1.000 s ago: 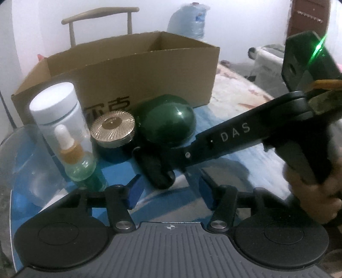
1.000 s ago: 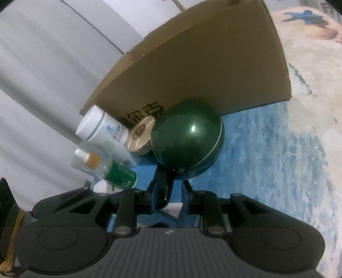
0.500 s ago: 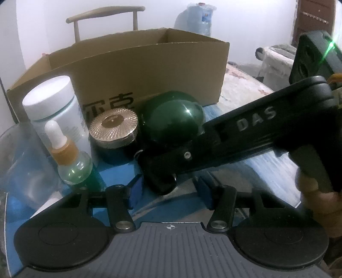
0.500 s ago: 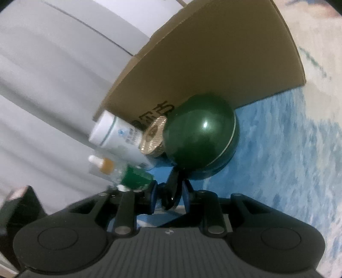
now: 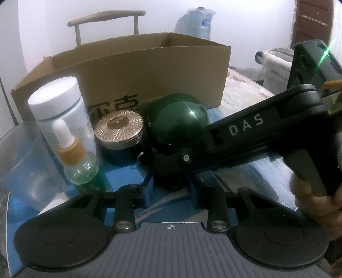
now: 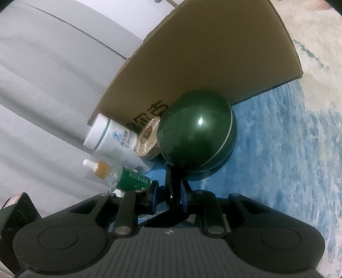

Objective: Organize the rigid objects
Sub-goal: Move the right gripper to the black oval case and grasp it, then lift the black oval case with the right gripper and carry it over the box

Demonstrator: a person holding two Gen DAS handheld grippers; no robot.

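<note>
A dark green dome-shaped object (image 5: 179,119) with a black handle stands on the blue cloth in front of the cardboard box (image 5: 132,70). It also shows in the right wrist view (image 6: 196,136). My right gripper (image 6: 171,192) is shut on its black handle (image 6: 172,186). My left gripper (image 5: 170,189) is open and empty, just in front of the right gripper's fingers. Left of the dome stand a gold-lidded jar (image 5: 118,128), a white-capped bottle (image 5: 62,107) and a green dropper bottle (image 5: 79,162).
A clear plastic cup (image 5: 23,162) stands at the far left. A chair back (image 5: 106,19) and a water jug (image 5: 198,19) are behind the box. A patterned cloth (image 6: 299,139) covers the table to the right.
My right gripper has closed on the dome's black handle. The left gripper has moved closer to the objects; the box and bottles look larger.
</note>
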